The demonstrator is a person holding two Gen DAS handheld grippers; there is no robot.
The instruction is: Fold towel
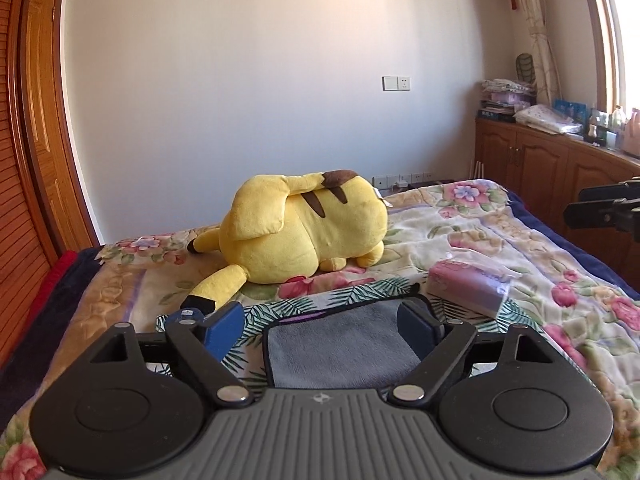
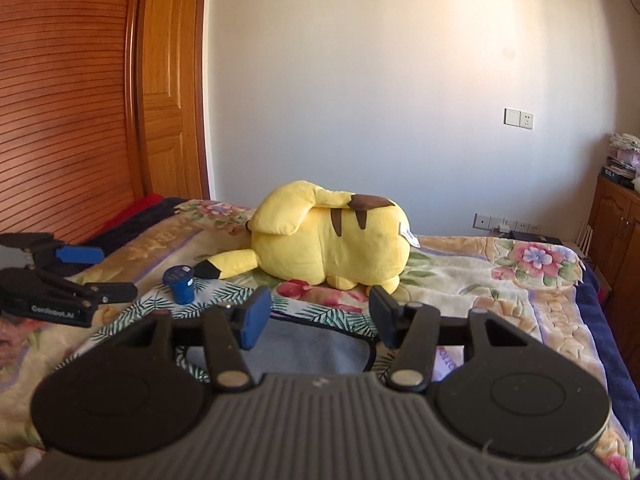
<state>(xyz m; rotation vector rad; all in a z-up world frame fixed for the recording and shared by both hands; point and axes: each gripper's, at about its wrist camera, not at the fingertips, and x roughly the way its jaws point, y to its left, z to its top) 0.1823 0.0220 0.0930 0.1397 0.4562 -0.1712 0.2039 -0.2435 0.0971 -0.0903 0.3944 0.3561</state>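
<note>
A grey towel with a dark edge [image 1: 340,344] lies flat on a leaf-print cloth [image 1: 280,308] on the bed. It also shows in the right wrist view [image 2: 316,352]. My left gripper [image 1: 324,330] is open, its blue-padded fingers [image 1: 224,330] spread over the towel's far edge and holding nothing. My right gripper [image 2: 318,316] is open above the towel's far edge, empty. The left gripper also shows at the left of the right wrist view [image 2: 92,276], and the right gripper at the right edge of the left wrist view [image 1: 600,204].
A yellow plush toy [image 1: 304,232] lies on the floral blanket [image 1: 500,240] just beyond the towel. A small blue cup [image 2: 180,286] stands left of it. A pink packet [image 1: 468,284] lies to the right. Wooden cabinets [image 1: 540,164] and a wardrobe [image 2: 72,100] flank the bed.
</note>
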